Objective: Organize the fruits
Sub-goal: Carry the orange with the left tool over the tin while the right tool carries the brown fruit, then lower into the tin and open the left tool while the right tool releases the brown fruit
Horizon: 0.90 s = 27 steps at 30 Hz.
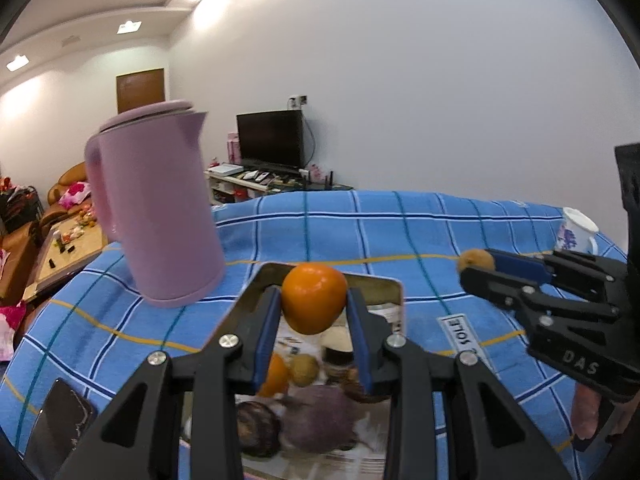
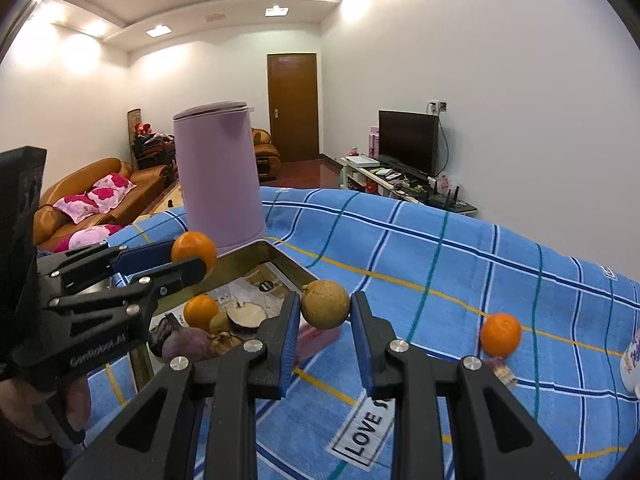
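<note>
Orange and glossy, a round fruit sits pinched between the blue pads of the left tool, lifted above the gold-rimmed tray; its skin is smooth and bright, with a soft highlight on top. To its left in the left wrist view, a lilac kettle stands on the blue checked cloth that covers the table, just beside the tray's far corner. Under the held orange, the tray is lined with printed paper and holds a second orange, a small tan fruit, a cut brown-skinned piece with pale flesh and a dull purple, wrinkled fruit, all crowded together. Further right, the right tool is closed on a tan, matt, round fruit with a small stem nub, held clear of the cloth just beside the tray's near corner. Its pads press on both sides of the fruit. Right again, a third orange lies alone on the cloth, well apart from the tray, with a small wrapped item just in front of it. At the right edge, a white cup with a purple flower print stands on the cloth.
</note>
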Tool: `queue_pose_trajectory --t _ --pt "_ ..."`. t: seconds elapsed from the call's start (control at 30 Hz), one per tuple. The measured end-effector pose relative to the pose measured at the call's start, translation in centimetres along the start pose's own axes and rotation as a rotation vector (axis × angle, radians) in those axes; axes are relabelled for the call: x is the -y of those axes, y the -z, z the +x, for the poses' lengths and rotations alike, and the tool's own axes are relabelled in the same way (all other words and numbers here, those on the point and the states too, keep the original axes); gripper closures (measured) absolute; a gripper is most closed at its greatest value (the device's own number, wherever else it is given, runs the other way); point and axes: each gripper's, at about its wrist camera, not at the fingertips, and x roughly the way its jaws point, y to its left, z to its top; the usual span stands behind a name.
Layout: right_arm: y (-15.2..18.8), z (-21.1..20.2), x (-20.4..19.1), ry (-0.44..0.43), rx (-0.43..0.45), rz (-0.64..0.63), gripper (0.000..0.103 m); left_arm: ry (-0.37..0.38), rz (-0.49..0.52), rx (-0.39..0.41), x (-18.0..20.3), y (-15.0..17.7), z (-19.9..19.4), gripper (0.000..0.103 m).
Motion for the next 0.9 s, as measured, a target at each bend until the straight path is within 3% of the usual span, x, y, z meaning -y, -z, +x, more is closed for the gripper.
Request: queue_pose_trajectory --t 0.33,0.9 --pt "-0.4 2.3 -1.9 -0.028 -0.023 -0.024 0.075 -0.054 -0.040 -0.054 -3.4 0.5 2.4 0.068" --pt "0.3 6.1 -3.7 -0.028 -0.103 -0.063 0.075 -0.047 -0.016 -0.124 -3.5 0.9 4.5 0.068"
